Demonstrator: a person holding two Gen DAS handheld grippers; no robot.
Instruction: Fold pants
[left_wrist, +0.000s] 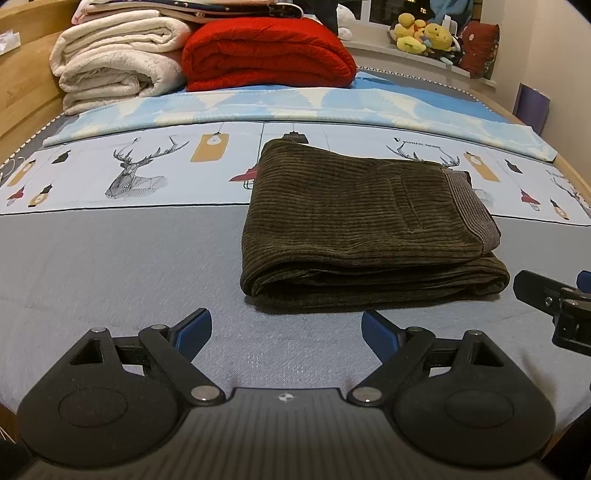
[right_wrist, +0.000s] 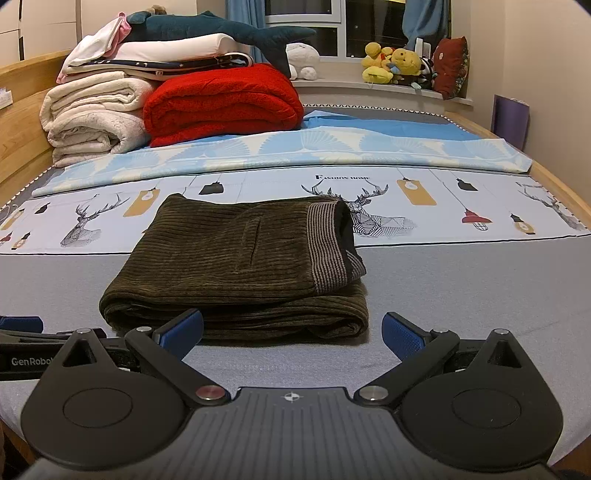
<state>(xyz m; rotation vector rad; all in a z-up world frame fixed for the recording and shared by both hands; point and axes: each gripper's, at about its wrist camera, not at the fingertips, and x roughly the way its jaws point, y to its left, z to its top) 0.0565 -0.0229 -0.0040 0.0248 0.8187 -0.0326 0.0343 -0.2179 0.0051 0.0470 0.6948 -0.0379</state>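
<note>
Hovering both tools just short of the pants (left_wrist: 369, 229), I am judging the fold finished: the corduroy is lying in a compact stack on the grey bed cover (left_wrist: 122, 266), waistband on top. My left gripper (left_wrist: 286, 330) and right gripper (right_wrist: 291, 332) are both spread wide, gripping nothing. The red blanket (right_wrist: 221, 103) and cream blankets (right_wrist: 92, 114) are sitting well behind, blocking nothing.

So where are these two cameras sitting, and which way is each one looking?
Left wrist view: on the left gripper, low over the bed, looking at the folded pants; its open fingers show, the right gripper at the right edge.
Right wrist view: on the right gripper, same direction; its open fingers show, the left gripper at the left edge.
Shared: pants, red blanket, window-sill toys.
</note>
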